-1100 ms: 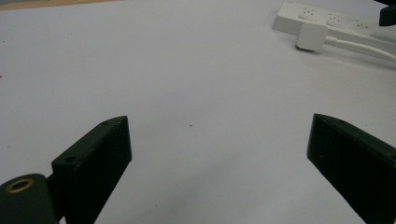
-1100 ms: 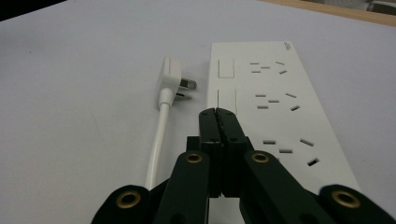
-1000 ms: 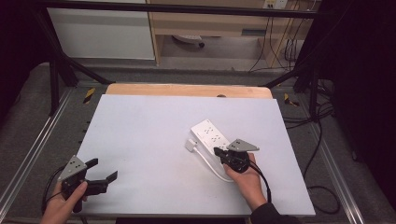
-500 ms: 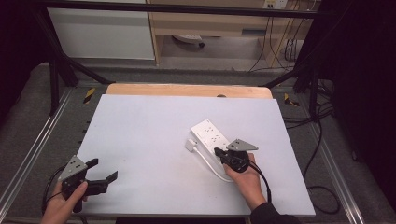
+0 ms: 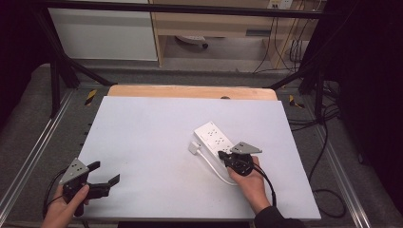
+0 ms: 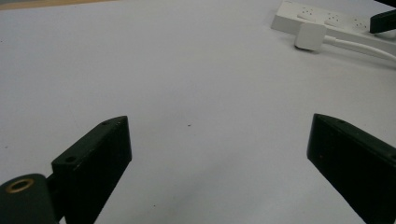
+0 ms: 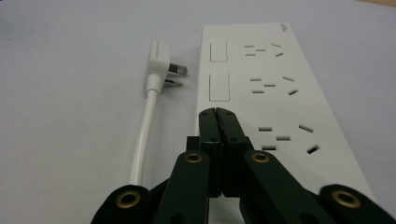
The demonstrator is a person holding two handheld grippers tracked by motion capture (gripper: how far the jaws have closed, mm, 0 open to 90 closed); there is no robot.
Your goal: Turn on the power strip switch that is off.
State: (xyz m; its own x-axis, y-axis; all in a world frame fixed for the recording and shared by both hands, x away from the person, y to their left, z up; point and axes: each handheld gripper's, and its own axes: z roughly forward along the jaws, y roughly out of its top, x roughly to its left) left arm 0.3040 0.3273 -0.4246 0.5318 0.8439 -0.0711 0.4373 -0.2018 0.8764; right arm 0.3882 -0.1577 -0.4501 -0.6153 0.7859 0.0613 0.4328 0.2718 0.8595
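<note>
Left gripper [image 5: 102, 183]: held low at the near-left corner of the table [image 5: 142, 137], jaws spread wide with nothing between them; in the left gripper view they frame bare white surface, the strip far off at the top right.

Plug [image 7: 159, 58]: lies on its side just left of the power strip, its prongs pointing toward the strip's edge, close to it but apart. Its white cable [image 7: 142, 135] runs back toward the person along the strip's left side.

Power strip [image 7: 275, 93]: white, flat on the table right of centre, angled with its far end toward the middle. It has two rocker switches along its left edge and three groups of sockets.

Right gripper [image 7: 217, 119]: jaws pressed together, gripping nothing, their tip resting over the strip's near-left part, just short of the nearer switch [image 7: 219, 87].

Step in hand: judging by the closed tip's aim, pressing a switch on the strip; contact with the rocker is not clear.

Next move: likely a short push forward and down onto the rocker, kept clear of the socket slots to the right.

Edges and room: the strip sits well in from the table's right and far edges. A wide bare stretch lies between the two grippers, so the left one can cross freely. The cable and plug crowd the strip's left side.
</note>
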